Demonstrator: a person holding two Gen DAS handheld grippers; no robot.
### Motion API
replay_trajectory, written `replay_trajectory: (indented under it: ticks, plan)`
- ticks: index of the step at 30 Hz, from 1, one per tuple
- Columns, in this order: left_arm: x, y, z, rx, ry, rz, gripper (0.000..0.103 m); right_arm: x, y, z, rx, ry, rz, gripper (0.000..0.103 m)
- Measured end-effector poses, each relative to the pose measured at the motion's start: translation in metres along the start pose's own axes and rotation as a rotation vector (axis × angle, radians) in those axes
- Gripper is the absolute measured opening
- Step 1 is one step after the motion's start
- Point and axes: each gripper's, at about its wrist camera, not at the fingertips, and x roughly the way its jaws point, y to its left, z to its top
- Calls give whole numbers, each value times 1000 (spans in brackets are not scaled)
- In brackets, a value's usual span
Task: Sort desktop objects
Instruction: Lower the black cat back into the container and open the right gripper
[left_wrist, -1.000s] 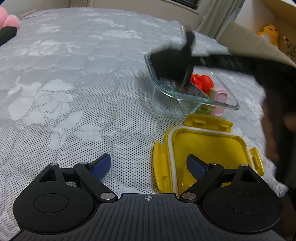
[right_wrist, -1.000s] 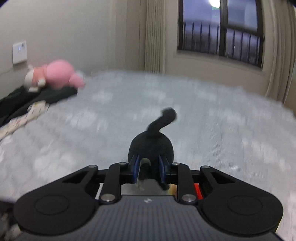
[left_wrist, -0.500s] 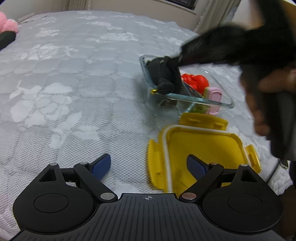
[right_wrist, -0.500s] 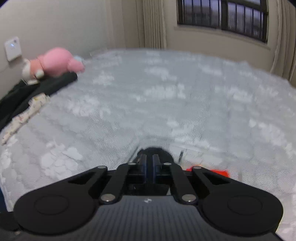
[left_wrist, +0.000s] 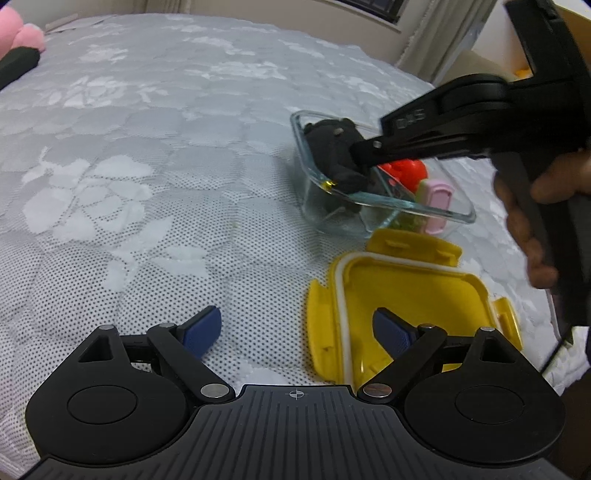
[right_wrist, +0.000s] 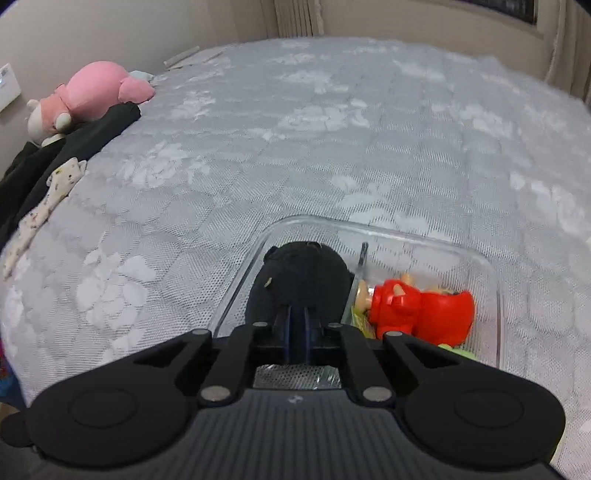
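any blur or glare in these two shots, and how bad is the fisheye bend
Left wrist view: mostly sharp, with motion smear only on the hand at the right edge and small glints on the glass container rim. Right wrist view: sharp throughout, bed edges bowing strongly, black plush toy lacking detail.

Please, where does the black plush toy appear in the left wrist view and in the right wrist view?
Left wrist: black plush toy, upper right of centre, in the glass container's left end.
Right wrist: black plush toy, lower centre, between the right gripper's fingers.
Shared landmark: red toy.
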Motion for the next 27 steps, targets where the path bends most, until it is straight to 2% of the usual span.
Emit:
replay_trajectory:
  ticks: [5, 9, 13, 15, 17, 19, 21, 23, 27]
  plan:
    - [-6, 0, -2, 1, -6, 19, 93, -2, 24, -9, -117, -59, -101, 11]
    - [-9, 3, -2, -7, -10, 28, 93, -9, 24, -10, -113, -75, -111, 11]
    - [-5, 8, -2, -22, -3, 34, 93, -21, 25, -14, -89, -71, -62, 30]
    - [-4, 12, -1, -32, 0, 38, 93, -30, 30, -18, -99, -81, -43, 36]
    - [-4, 14, -1, -38, 1, 40, 93, -40, 39, -24, -138, -100, -17, 52]
    - [-4, 16, -2, -42, 0, 41, 93, -50, 47, -30, -189, -123, -14, 52]
    - [-5, 16, -2, -43, -1, 41, 93, -58, 50, -35, -214, -136, -15, 48]
    - [-5, 17, -2, -45, -3, 37, 93, -61, 41, -37, -141, -106, 31, 43]
    - [-4, 15, -2, -43, 1, 34, 93, -45, 1, -35, 213, 46, 214, 41]
